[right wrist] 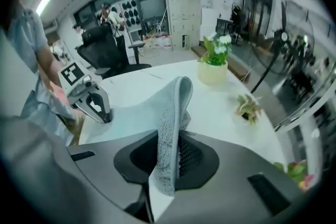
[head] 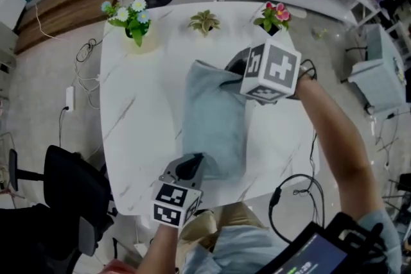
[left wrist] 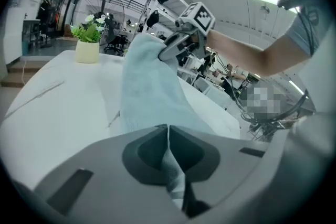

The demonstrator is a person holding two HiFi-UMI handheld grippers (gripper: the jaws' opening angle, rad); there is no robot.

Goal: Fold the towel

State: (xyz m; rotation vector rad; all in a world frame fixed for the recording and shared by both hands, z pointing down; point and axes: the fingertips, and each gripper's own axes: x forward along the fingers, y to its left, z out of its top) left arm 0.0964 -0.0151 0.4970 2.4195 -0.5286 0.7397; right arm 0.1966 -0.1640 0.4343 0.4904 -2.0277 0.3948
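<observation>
The towel [head: 215, 125] lies on the counter [head: 141, 112] as a long narrow strip running from one hand-held gripper to the other; it looks already doubled lengthwise, though how many layers it has I cannot tell. The left hand-held gripper [left wrist: 168, 139] has its jaws pinched tight on the near end, with cloth trailing back between them. The right hand-held gripper [right wrist: 169, 152] has its jaws narrow on the far end, a thick looped edge of towel standing up between them and raised off the counter. By my reading the end-to-end fold is only begun: the far end is lifted but not yet carried over toward the left hand-held gripper, and laying it down and squaring the edges is left. In the head view the marker cube covers the right jaws and the corner they hold; the left hand-held gripper hides the towel's near edge; beyond the right hand-held gripper stand three plants [head: 204, 22], well apart from the cloth.
</observation>
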